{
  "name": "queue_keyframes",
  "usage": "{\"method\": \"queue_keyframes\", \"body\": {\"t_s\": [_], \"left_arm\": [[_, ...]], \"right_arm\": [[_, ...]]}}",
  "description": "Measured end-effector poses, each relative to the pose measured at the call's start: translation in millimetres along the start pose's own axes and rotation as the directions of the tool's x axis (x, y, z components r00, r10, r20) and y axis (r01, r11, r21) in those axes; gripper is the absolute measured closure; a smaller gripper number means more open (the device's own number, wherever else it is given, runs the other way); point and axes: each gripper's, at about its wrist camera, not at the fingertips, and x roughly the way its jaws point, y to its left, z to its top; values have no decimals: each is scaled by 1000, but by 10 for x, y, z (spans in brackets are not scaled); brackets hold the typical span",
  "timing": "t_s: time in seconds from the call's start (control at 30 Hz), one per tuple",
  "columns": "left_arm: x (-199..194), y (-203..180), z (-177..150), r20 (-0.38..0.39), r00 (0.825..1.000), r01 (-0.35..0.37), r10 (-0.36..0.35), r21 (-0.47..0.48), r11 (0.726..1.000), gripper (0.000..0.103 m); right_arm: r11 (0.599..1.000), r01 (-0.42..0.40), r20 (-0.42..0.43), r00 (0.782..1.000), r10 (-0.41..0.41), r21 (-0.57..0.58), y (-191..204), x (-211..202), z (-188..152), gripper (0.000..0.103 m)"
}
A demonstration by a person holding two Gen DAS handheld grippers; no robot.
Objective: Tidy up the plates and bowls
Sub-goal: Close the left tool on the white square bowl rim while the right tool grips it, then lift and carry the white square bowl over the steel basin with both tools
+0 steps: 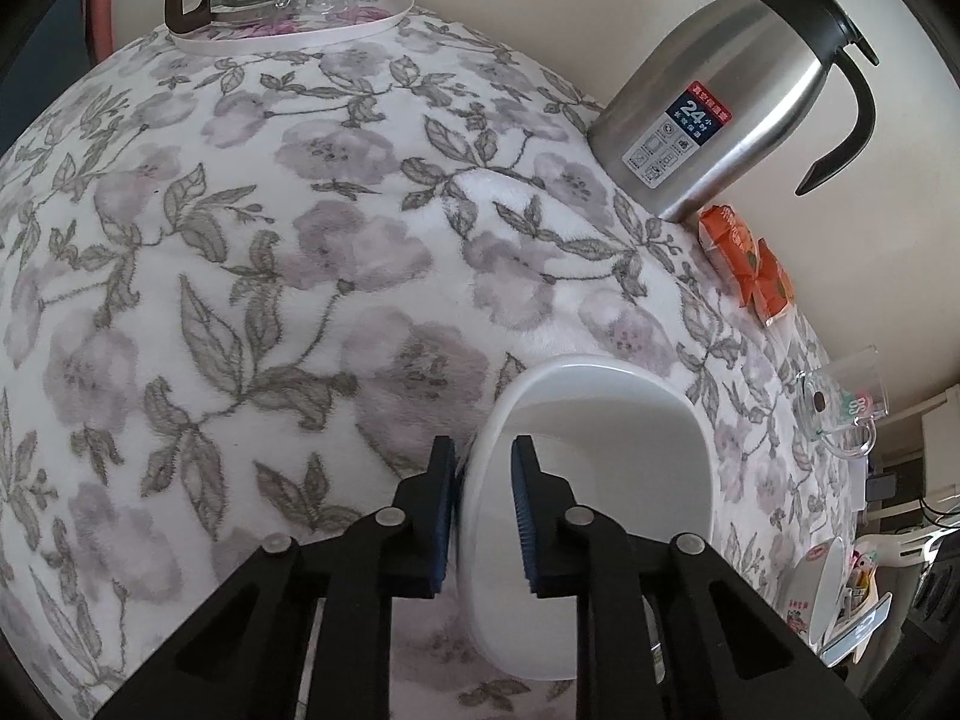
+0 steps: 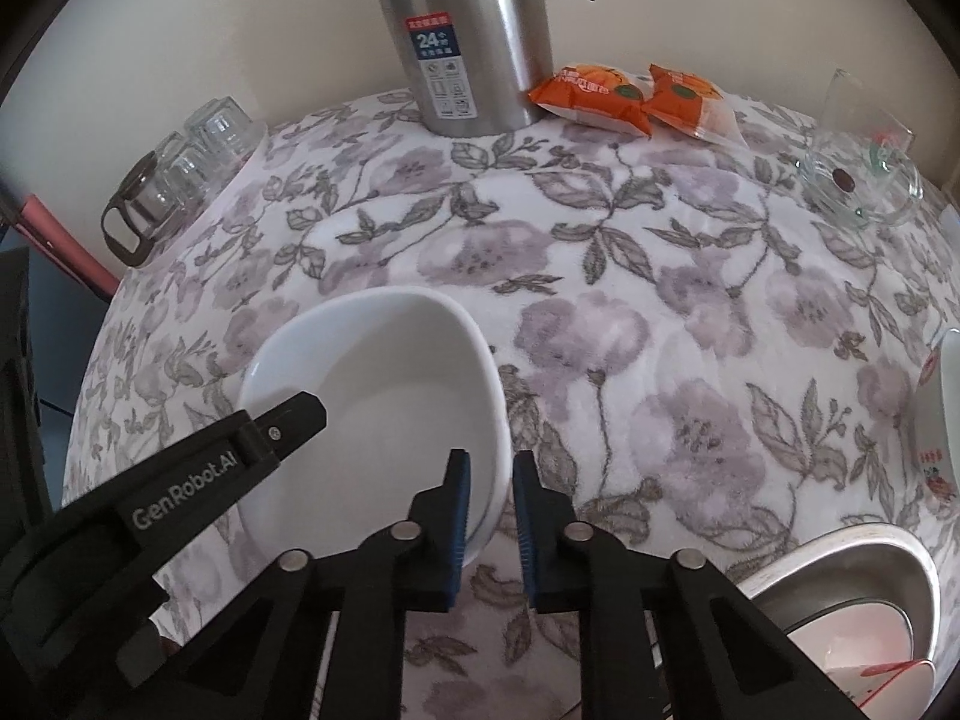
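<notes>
White bowl [image 2: 384, 396] (mouth up) — rim pinched by left claw [image 1: 483, 516] and right claw [image 2: 489, 516].

The right gripper [image 2: 489, 516] pinches the near rim of a white bowl [image 2: 384, 372] on the floral cloth [image 2: 660, 330]; the left gripper [image 2: 264, 438] grips its far side. A steel flask [image 2: 468, 30] stands behind, orange packets [image 2: 630, 96] beside it.
</notes>
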Motion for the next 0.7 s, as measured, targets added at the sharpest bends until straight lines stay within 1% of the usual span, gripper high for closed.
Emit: {"method": "queue_keyframes", "body": {"t_s": [0.1,0.37,0.53,0.7], "left_arm": [[-4,21,-3,-3,1000,1,-1,-3,1000,90],[-79,33,-34,-14,1000,5,-5,7,1000,90],[-270,6,-75,7,1000,24,-25,35,999,90],[-521,-26,-124,36,997,63,-65,52,997,90]], "right_arm": [[1000,8,3,1000,-8,-11,17,-1,-10,90],[1000,-20,6,1000,21,-6,0,-97,-47,90],[999,-34,29,999,34,-5,3,-294,-74,90],[999,-54,61,997,54,-2,-12,-551,-112,90]]}}
